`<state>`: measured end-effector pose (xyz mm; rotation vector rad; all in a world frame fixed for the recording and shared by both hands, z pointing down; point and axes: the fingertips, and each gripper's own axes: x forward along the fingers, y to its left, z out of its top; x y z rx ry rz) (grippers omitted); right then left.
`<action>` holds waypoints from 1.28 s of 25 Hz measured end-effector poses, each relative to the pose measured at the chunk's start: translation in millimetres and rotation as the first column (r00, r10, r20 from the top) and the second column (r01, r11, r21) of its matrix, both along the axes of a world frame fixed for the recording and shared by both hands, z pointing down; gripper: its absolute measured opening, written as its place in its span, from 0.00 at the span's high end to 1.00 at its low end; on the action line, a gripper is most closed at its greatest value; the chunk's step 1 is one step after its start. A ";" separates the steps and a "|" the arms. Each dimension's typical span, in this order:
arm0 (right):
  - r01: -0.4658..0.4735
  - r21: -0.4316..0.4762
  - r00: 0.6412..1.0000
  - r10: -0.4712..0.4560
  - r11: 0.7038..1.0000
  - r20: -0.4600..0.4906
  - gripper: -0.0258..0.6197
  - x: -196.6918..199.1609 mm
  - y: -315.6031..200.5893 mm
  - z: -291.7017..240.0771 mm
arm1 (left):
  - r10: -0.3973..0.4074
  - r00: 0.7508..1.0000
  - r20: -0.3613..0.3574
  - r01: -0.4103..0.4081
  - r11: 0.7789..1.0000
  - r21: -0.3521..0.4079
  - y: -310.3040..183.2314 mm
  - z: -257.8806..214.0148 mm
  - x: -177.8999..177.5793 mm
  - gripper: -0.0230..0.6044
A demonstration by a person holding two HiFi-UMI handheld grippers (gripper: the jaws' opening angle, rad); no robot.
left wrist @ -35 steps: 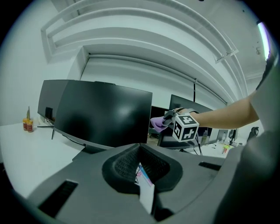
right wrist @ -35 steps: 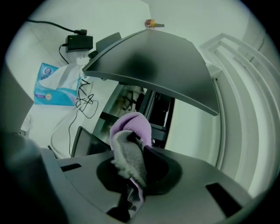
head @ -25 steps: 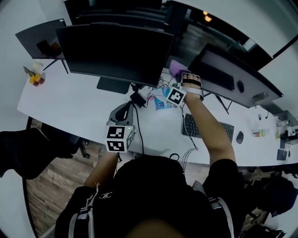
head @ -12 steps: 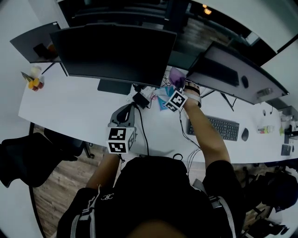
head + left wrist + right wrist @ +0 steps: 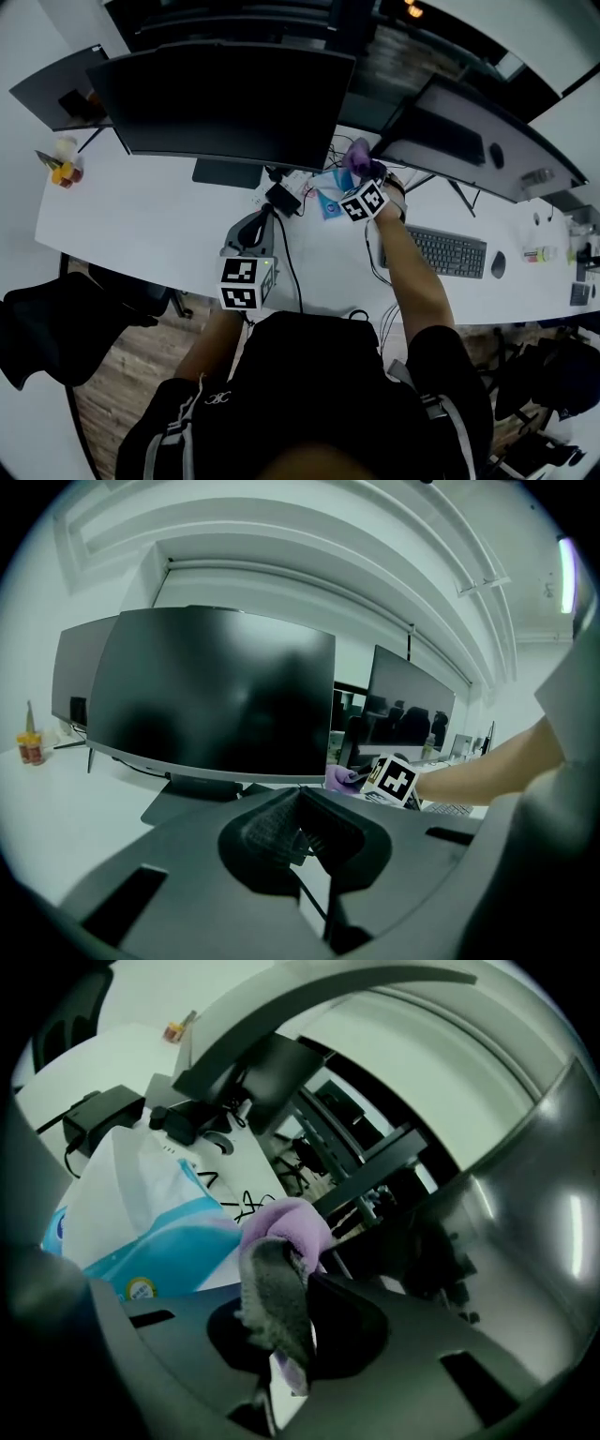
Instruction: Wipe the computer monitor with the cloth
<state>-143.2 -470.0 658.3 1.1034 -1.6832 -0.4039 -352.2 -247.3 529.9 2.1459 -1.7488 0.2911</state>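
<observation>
— Cloth (image 5: 281,1232): purple, and you've got it pinched in your right gripper (image 5: 300,1307), with the jaws closed onto its folds and a tuft sticking up past the tips.

— From the head view, your right gripper (image 5: 361,173) holds the cloth (image 5: 357,156) up in the gap between the big central monitor (image 5: 225,98) and the second monitor (image 5: 469,141) on your right. I can't tell whether the cloth touches either screen.

— Below your right gripper there's a blue-and-white tissue pack (image 5: 141,1213) on the white desk (image 5: 141,216), and the keyboard (image 5: 448,251) lies just to the right of your forearm.

— Your left gripper (image 5: 300,832) has its jaws brought together with nothing between them. You're holding it low over the near edge of the desk, facing the central monitor (image 5: 216,696), well apart from the screen.

— A black power adapter (image 5: 281,199) sits by the monitor's stand, beside the tissue pack (image 5: 328,202).
</observation>
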 end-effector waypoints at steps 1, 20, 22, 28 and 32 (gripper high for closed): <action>-0.030 0.000 0.999 0.030 1.000 0.034 0.87 5.2 -1.9 0.6 | 0.004 1.000 0.000 -0.004 1.000 -0.002 -0.7 1.5 0.5 0.94; -0.277 -0.017 0.892 0.264 0.961 0.366 0.87 60.7 -9.8 -1.0 | 0.016 1.000 0.027 -0.016 1.000 -0.004 -18.7 4.4 31.4 0.94; -0.302 -0.033 0.870 0.289 0.953 0.398 0.87 77.0 -10.2 -0.6 | 0.004 1.000 0.029 -0.004 1.000 -0.003 -18.1 4.3 41.7 0.94; -0.328 -0.047 0.851 0.316 0.944 0.420 0.87 142.5 -15.4 -2.5 | -0.005 0.999 0.044 0.005 1.000 0.000 -17.7 -3.5 92.9 0.94; -0.303 -0.053 0.853 0.295 0.952 0.429 0.87 177.3 -17.7 -6.3 | -0.014 0.999 0.047 0.015 1.000 -0.008 -18.4 -8.0 134.5 0.94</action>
